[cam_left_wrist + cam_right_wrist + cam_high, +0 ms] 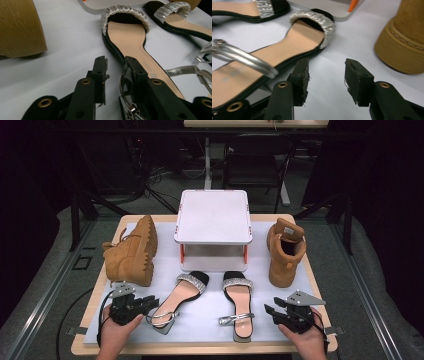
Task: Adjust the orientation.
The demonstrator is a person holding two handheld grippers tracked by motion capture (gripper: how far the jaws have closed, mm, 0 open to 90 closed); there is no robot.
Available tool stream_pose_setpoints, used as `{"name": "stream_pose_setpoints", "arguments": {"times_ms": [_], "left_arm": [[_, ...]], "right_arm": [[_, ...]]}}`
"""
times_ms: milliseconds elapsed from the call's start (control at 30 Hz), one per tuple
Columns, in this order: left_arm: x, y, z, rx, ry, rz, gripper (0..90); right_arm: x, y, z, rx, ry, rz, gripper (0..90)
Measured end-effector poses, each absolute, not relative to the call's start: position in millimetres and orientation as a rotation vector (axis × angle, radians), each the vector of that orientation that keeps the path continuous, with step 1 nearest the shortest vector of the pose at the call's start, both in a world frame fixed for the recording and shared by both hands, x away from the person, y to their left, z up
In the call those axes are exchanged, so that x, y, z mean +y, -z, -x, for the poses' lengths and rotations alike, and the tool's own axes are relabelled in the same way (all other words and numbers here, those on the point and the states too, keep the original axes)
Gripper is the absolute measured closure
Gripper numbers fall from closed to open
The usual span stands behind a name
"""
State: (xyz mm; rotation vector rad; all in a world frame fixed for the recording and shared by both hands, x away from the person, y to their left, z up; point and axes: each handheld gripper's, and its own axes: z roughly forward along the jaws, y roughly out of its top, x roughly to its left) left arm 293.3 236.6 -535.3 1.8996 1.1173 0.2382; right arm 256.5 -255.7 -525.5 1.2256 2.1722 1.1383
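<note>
Two black sandals with tan insoles and silver straps lie side by side on the white mat [210, 322]. My left gripper [151, 301] is open at the heel end of the left sandal [182, 295]. In the left gripper view, the left gripper [113, 72] has its right jaw over the left sandal's [127, 35] edge, with its silver ankle strap [182, 71] beside it. My right gripper [270, 308] is open just right of the right sandal [239, 297]. In the right gripper view, the right gripper [325, 75] has bare mat between its jaws, and the right sandal [297, 42] lies to their left.
A white two-level shoe rack [213, 217] stands at the back centre. One tan boot [132, 252] lies on its side at the left, and another tan boot [285, 252] stands upright at the right. A chair [255, 165] and a desk stand beyond the table.
</note>
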Motion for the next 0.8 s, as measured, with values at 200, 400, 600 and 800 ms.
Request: {"name": "stream_pose_setpoints", "arguments": {"times_ms": [200, 400, 600, 800], "left_arm": [[235, 535, -293, 1.131, -0.268, -1.889, 66.8], [235, 535, -293, 1.129, -0.27, -1.888, 66.7], [233, 535, -293, 1.126, -0.268, -1.888, 66.1], [234, 535, -293, 1.131, -0.264, -1.89, 65.5]], "right_arm": [[-243, 513, -243, 2.21, -1.204, -1.147, 56.8], [-233, 511, -238, 2.254, -1.283, -1.086, 56.1], [-223, 514, -237, 2.299, -1.269, -1.033, 56.2], [-219, 519, -240, 2.312, -1.255, -1.034, 58.3]]}}
